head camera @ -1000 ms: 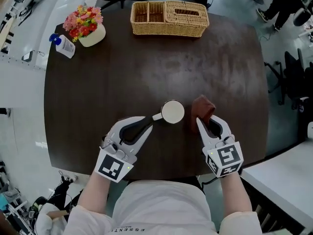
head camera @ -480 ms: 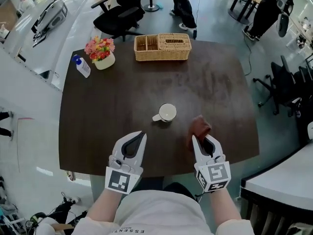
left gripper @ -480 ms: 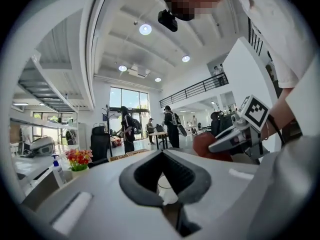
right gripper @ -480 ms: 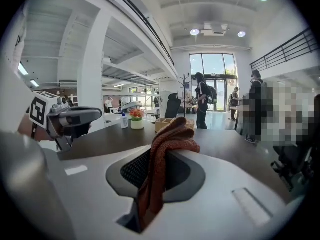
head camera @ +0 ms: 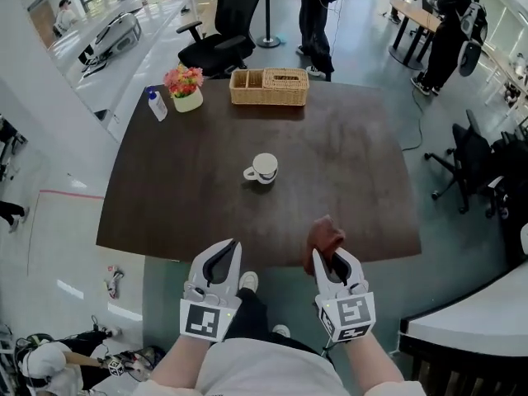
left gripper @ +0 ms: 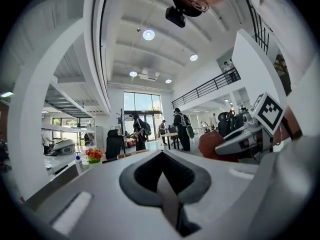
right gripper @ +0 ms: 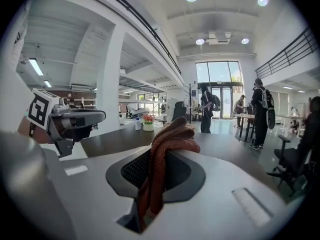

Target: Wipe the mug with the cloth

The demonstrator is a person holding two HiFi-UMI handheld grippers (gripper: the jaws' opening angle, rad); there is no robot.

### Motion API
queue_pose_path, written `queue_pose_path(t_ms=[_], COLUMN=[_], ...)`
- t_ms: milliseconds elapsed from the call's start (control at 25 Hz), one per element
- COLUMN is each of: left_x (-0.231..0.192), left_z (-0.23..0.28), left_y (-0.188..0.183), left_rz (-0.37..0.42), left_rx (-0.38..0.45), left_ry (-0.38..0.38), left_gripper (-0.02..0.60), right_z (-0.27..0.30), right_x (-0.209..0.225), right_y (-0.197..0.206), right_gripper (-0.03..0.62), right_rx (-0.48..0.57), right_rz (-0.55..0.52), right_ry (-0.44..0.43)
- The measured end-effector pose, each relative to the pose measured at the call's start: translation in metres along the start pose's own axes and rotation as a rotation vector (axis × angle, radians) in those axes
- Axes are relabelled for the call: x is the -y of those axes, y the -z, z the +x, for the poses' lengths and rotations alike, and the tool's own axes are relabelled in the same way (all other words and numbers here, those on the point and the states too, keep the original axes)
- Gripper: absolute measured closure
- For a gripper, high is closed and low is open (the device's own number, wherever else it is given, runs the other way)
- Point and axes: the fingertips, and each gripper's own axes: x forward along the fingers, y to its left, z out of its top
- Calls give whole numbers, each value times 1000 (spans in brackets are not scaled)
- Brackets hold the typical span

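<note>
On the counter (head camera: 346,155), the white mug (head camera: 262,168) stands well apart from both grippers. Right gripper (head camera: 327,258) jaws clamp the reddish-brown cloth (head camera: 324,236); left gripper (head camera: 234,246) jaws are closed, empty.

Open-plan office hall: swivel chairs (head camera: 221,25), desks (head camera: 410,10), mezzanine railing (left gripper: 206,88), tall glazed entrance (right gripper: 218,76).

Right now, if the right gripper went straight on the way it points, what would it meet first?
Probably the wicker basket at the far edge of the table. The right gripper, shut on the cloth, aims over bare wood, passing right of the mug; its height above the top is unclear.
</note>
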Motion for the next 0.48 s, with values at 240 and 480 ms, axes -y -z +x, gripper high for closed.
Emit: queue_pose_path(t_ms=[240,480], left_x=[55,81], left_z=[-69,-123], left_y=[2,-19], left_rz=[31,33], left_rx=[-40,-6], left_ry=[-44,-48], left_gripper=[581,581], right_z=[-87,-148], right_x=[-18,-50], right_y=[11,12], right_gripper=[511,511], right_rx=[60,90], right_rz=[-10,-58], right_ry=[24,51])
